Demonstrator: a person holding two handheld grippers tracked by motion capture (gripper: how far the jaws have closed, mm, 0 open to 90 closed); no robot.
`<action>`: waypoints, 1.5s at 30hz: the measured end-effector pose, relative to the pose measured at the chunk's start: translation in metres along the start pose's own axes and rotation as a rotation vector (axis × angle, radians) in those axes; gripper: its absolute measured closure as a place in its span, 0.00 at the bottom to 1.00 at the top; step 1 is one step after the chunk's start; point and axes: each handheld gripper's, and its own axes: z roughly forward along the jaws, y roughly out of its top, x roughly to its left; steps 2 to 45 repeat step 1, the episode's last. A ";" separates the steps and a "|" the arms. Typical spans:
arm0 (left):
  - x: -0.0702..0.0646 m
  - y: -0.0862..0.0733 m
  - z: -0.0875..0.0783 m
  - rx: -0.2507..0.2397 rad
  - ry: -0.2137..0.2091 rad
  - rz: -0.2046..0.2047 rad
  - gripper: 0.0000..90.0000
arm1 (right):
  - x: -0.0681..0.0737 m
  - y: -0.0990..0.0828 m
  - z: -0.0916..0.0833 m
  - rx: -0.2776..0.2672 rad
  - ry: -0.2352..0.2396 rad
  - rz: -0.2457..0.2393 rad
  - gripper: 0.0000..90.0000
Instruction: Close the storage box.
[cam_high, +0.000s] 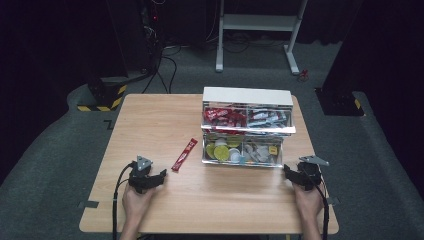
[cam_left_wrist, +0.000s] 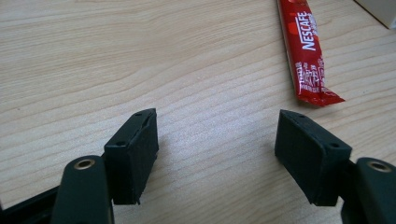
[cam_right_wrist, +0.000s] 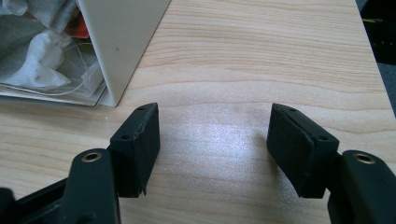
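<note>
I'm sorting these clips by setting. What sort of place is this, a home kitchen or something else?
Probably a lab or recording studio, not a kitchen: a small light wooden table stands on grey carpet amid black curtains, with bundled black cables and a white metal stand behind.

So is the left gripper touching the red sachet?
Apart. In the left gripper view, bare wood separates the open left gripper from the red sachet.

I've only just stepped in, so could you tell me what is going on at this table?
A person holds a gripper in each hand over a wooden table. The left gripper and the right gripper both have their jaws open with nothing between them. A red coffee stick sachet lies flat on the wood just ahead of the left gripper, untouched. Beside it stands a white two-tier organizer, its drawers open and filled with sachets and pods.
</note>
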 end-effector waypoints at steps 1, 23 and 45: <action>0.000 0.000 0.000 -0.001 0.001 0.000 0.34 | 0.000 0.000 0.000 0.000 0.000 0.000 0.38; 0.000 0.000 0.000 -0.001 0.001 0.000 0.34 | 0.000 0.000 0.000 0.000 0.000 0.000 0.38; 0.000 0.000 0.000 -0.001 0.001 0.000 0.34 | 0.000 0.000 0.000 0.000 0.000 0.000 0.38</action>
